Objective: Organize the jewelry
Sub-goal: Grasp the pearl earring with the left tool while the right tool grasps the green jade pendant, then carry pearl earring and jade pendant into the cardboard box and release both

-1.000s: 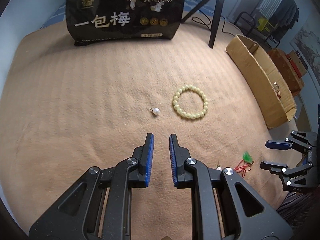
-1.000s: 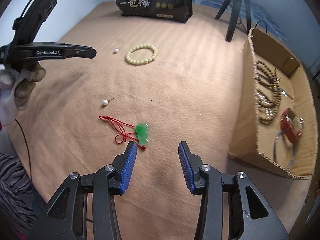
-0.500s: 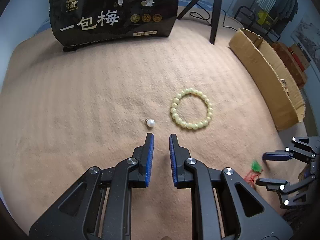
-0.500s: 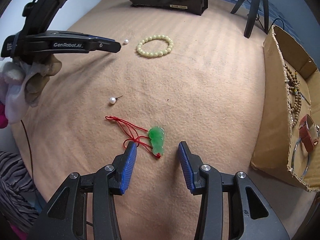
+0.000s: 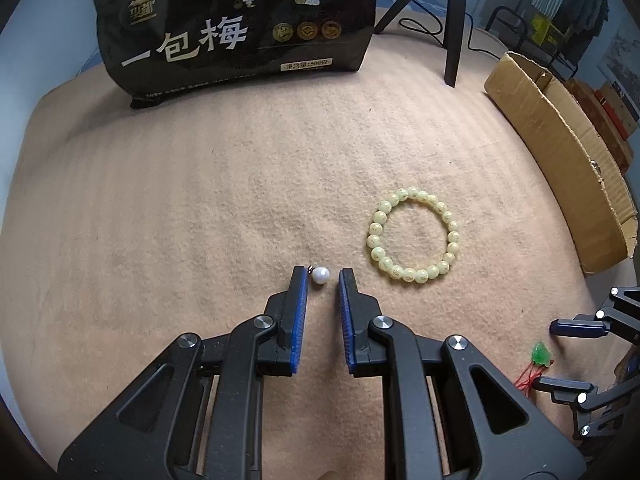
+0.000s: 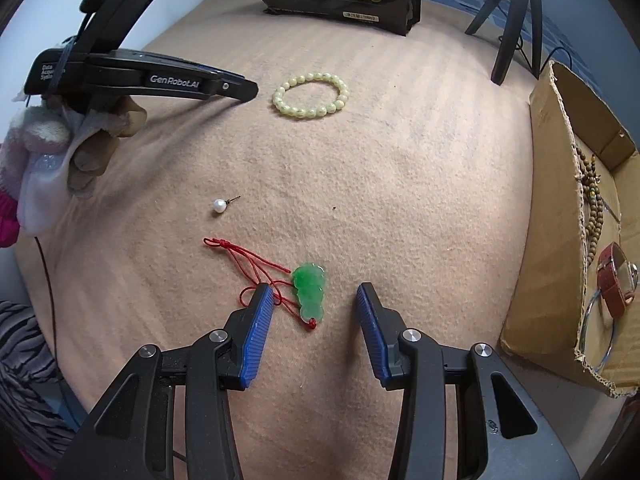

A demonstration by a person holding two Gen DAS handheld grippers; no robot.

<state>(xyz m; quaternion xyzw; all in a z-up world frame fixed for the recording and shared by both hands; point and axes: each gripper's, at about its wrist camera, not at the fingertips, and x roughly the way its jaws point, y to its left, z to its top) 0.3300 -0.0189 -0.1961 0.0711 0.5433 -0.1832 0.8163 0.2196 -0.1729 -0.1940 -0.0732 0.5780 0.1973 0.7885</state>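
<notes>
Both claws have come forward since the earlier frames: the left claw (image 5: 323, 276) now has the pearl earring (image 5: 320, 275) between its tips, narrowly parted and not yet closed on it, and the right claw (image 6: 316, 294) stands wide around the green pendant (image 6: 308, 290), its left finger resting over the red cord (image 6: 256, 265)

That earring looks tiny, light, hard and round, so it will likely roll or squirt out of the blue pads; closing squarely on the pearl itself seems safer than on the thin post. A second pearl earring (image 6: 219, 205) lies near the left edge of the blanket. Smooth and stiff, the pendant may chip if dropped, while its cord is limp and will trail; gripping the stone across its flat sides seems best. Near the middle of the blanket lies the bead bracelet (image 5: 413, 235), loose and floppy

This tan blanket (image 5: 160, 208) is soft and fuzzy, so small pieces sink slightly. Along its right edge sits a cardboard box (image 6: 560, 216) already holding beads and a watch; a black bag (image 5: 236, 20) and a tripod (image 5: 452, 20) stand at the far edge
</notes>
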